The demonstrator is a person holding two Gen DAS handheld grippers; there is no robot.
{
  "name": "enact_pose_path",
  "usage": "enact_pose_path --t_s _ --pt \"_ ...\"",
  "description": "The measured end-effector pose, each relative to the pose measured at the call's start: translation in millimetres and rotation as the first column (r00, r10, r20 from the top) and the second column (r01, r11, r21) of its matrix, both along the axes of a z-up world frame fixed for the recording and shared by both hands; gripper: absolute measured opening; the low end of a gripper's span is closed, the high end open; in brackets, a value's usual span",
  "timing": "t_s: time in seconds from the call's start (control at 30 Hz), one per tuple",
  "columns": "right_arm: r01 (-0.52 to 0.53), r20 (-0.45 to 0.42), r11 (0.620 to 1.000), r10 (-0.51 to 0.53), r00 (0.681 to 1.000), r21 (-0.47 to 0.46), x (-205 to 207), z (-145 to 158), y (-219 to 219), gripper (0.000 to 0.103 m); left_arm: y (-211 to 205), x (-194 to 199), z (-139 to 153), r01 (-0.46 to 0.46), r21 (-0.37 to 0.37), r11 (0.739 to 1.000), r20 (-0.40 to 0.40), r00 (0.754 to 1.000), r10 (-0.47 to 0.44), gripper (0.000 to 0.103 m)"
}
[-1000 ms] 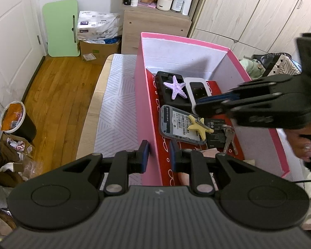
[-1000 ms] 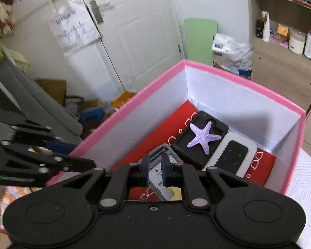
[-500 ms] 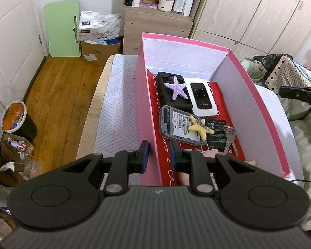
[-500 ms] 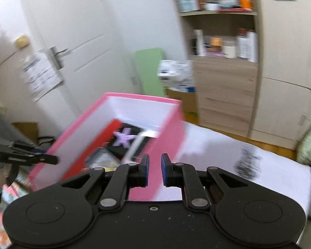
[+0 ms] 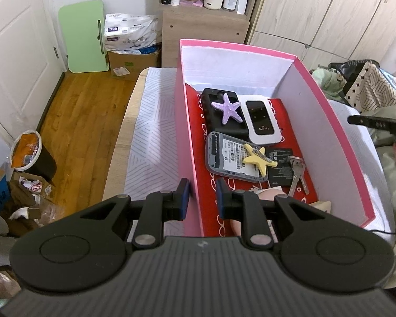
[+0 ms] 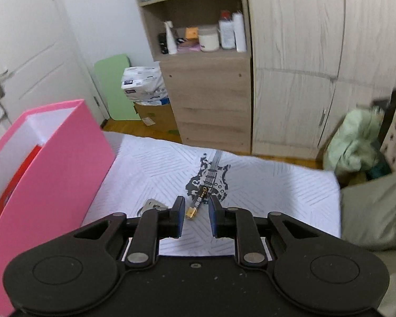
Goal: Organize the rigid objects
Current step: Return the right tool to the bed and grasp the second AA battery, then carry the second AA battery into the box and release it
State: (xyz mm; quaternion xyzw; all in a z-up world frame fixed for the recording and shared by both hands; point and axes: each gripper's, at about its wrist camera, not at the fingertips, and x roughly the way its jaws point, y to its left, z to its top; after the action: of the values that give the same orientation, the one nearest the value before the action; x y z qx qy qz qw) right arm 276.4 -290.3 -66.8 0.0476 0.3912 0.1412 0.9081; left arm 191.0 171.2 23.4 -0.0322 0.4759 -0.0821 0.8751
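A pink box (image 5: pixel 187 121) stands on a white patterned bedspread. It holds a purple starfish (image 5: pixel 227 107), a white wifi device (image 5: pixel 261 121), a grey device (image 5: pixel 225 158), a yellow starfish (image 5: pixel 257 158), a black card and keys (image 5: pixel 298 174). My left gripper (image 5: pixel 202 198) straddles the box's near left wall with a narrow gap, apparently gripping it. My right gripper (image 6: pixel 196 212) is slightly open and empty over the bedspread, right of the box (image 6: pixel 50 174). A small gold-tipped item (image 6: pixel 196 203) lies just ahead between its fingers. A small silver metal piece (image 6: pixel 151 206) lies left of them.
A guitar print (image 6: pixel 211 179) marks the bedspread. A wooden shelf unit (image 6: pixel 206 92) and wardrobe stand behind the bed. A green board (image 5: pixel 83 35), cartons and a bin (image 5: pixel 29 153) sit on the wood floor at left. Clothes and bags (image 5: pixel 367 84) lie at right.
My right gripper has left the box and swung right, over the bedspread, and its jaws have opened a little. My left gripper has stayed on the box wall.
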Motion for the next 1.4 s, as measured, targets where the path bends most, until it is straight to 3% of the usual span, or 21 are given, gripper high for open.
enact_pose_path --t_s 0.2,0.37,0.4,0.43,0.47,0.8,1.03,1.17,1.3,1.4 --pt "0.002 -0.080 0.999 0.002 0.997 0.054 25 -20 9 0.032 -5 3 2 0.025 0.036 0.999 -0.017 1.000 -0.025 0.019" --pt "0.021 -0.079 1.000 -0.020 0.997 0.013 32 -31 19 0.032 -12 6 4 0.052 0.087 0.995 -0.039 0.998 -0.049 0.018" --pt "0.013 -0.065 1.000 -0.014 0.998 -0.008 30 -31 23 0.029 -14 6 4 0.056 0.100 0.993 -0.042 0.998 -0.052 0.018" --pt "0.007 -0.051 1.000 -0.008 0.999 -0.029 27 -31 26 0.015 -16 6 4 0.061 0.114 0.992 -0.045 0.997 -0.056 0.018" --pt "-0.007 -0.040 0.999 0.005 0.999 -0.045 25 -32 29 0.012 -18 6 5 0.067 0.129 0.989 -0.049 0.997 -0.061 0.018" --pt "-0.039 -0.016 0.999 0.039 0.999 0.013 0 -23 26 0.012 -27 6 6 0.084 0.187 0.979 -0.054 0.996 -0.075 0.018" --pt "-0.102 0.038 0.993 0.100 0.994 0.066 -23 5 36 0.012 -27 3 6 0.083 0.187 0.979 -0.043 0.996 -0.076 0.019" --pt "-0.182 0.096 0.966 0.166 0.981 0.186 -40 39 44 0.012 -27 4 7 0.078 0.183 0.980 -0.041 0.997 -0.071 0.018" --pt "-0.338 0.201 0.916 0.297 0.933 0.217 -60 77 70 0.012 -28 3 7 0.084 0.189 0.978 -0.039 0.996 -0.078 0.022" --pt "-0.429 0.221 0.885 0.388 0.895 0.184 -64 87 99 0.012 -27 2 7 0.079 0.178 0.981 -0.033 0.997 -0.074 0.023"
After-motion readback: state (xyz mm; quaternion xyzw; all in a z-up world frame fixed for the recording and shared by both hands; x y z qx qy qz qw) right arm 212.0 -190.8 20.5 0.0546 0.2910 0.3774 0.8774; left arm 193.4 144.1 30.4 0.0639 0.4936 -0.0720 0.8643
